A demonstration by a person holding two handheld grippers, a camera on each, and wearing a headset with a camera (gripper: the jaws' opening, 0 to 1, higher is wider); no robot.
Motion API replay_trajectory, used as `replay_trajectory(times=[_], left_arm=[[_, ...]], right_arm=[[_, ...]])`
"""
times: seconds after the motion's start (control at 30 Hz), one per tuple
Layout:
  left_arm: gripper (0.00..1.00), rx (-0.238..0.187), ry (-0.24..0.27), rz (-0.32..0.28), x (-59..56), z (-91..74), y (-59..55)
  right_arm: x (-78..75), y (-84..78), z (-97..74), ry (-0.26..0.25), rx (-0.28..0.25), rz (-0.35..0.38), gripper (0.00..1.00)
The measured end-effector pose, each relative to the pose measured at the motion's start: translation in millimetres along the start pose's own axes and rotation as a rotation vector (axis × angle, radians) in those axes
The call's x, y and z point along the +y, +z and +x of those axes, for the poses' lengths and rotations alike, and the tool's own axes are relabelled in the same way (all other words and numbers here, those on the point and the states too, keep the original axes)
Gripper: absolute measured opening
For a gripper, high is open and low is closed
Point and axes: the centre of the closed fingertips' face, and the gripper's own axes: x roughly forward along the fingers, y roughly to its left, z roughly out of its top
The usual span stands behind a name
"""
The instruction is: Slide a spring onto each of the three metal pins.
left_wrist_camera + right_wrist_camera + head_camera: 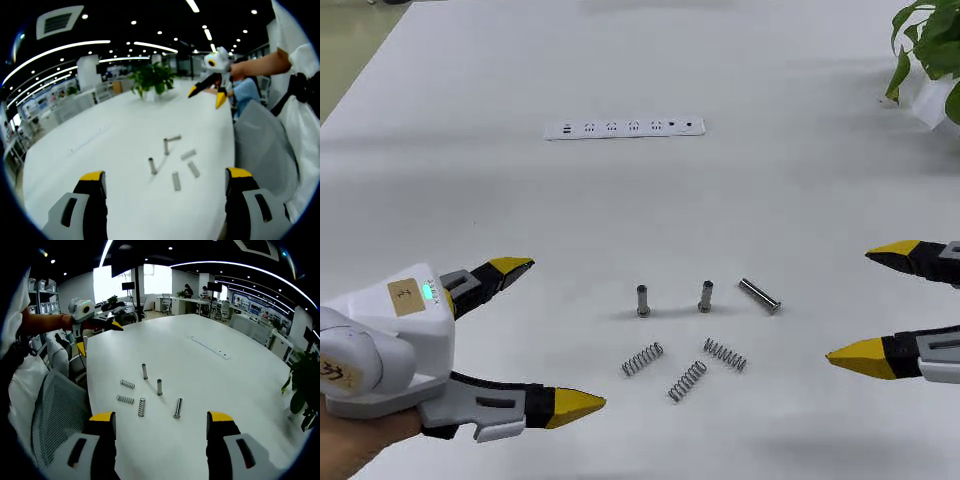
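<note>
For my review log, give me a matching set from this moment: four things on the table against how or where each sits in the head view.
Things:
1. leftmost pin
2. rightmost pin
3. power strip
4. plant

States or places:
A. lying on its side
B. leafy green, far right corner
C. standing upright
D. flat and white, far middle

Pairs: 1-C, 2-A, 3-D, 4-B

You have three short metal pins in a row on the white table (520, 220). The left pin (643, 300) and the middle pin (706, 296) stand upright. The right pin (760, 296) lies on its side just beside them. All three are bare. Nearer to you, three coil springs lie flat and apart from one another: the left spring (642, 359), the near spring (687, 381) and the right spring (725, 354).
</note>
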Motion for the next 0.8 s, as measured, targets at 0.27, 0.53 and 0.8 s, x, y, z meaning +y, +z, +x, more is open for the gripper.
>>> replay_trajectory(times=[0.27, 0.53, 0.8], left_arm=[[1.00, -0.005, -0.001, -0.007, -0.7, 1.4, -0.5], [1.00, -0.011, 0.001, -0.017, 1.1, 3.0, -1.0], [1.00, -0.018, 0.004, -0.031, 4.3, 4.0, -2.5]], right_arm=[[-16.0, 6.0, 21.2, -0.013, 0.064, 0.003, 0.61], [-27.2, 10.9, 48.0, -0.006, 0.134, 0.027, 0.45], [-50.1, -1.8, 79.7, -0.003, 0.214, 0.054, 0.33]])
